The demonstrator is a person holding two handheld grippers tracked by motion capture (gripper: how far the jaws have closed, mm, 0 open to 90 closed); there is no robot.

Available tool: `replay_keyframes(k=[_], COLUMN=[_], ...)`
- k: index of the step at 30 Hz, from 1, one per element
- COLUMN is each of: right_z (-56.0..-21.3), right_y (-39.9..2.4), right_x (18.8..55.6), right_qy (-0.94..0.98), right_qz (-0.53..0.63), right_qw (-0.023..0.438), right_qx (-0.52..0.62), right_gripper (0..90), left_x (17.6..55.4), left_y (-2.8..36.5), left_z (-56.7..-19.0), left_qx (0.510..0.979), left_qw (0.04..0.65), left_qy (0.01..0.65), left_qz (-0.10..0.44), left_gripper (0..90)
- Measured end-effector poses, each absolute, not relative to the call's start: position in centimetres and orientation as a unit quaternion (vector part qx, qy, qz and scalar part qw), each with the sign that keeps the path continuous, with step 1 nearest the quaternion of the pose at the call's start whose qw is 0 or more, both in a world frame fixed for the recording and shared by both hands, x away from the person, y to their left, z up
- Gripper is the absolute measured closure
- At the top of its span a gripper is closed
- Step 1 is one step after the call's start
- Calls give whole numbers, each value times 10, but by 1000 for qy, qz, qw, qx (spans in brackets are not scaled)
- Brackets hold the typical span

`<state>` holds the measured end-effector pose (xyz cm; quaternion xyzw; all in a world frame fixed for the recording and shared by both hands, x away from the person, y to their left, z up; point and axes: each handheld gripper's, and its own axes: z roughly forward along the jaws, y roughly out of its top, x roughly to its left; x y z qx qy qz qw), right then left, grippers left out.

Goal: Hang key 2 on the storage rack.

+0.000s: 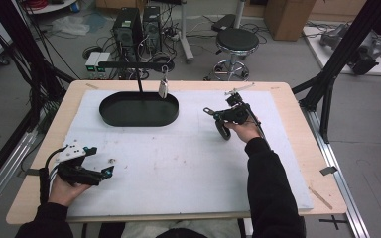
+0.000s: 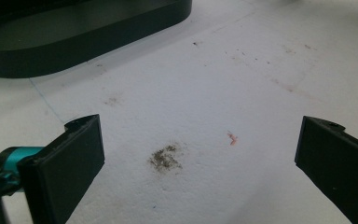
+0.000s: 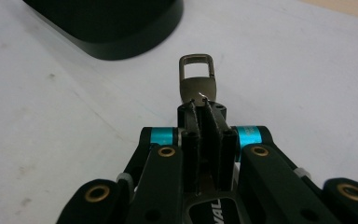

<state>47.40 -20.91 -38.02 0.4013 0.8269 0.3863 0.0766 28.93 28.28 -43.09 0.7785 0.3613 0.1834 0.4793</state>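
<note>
Black oval tray (image 1: 139,110) lies beyond right tongs (image 3: 199,100) clamping metal clasp (image 3: 196,79).

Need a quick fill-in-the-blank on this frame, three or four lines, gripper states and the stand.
1. The right gripper is shut on a small metal ____.
2. The left gripper has its jaws ____, nothing between them.
3. The black oval tray base carries a post with a crossbar, from which a second clasp ____.
4. Below the left gripper the white mat shows a dark ____.

Missing: clasp; open; hangs; smudge
</note>
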Motion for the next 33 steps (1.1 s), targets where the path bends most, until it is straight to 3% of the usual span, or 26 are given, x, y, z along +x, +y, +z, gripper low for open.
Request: replay_keyframes(k=[33], right_z=[-332], right_y=[-141], right_x=[475], right_qy=[830], right_qz=[435], right_qw=[76], right_qx=[341], right_gripper=[850], left_x=[290], left_y=[282], left_z=[-430], left_qx=[780], left_qw=[483], left_qy=[356], left_qz=[179], left_gripper=[17])
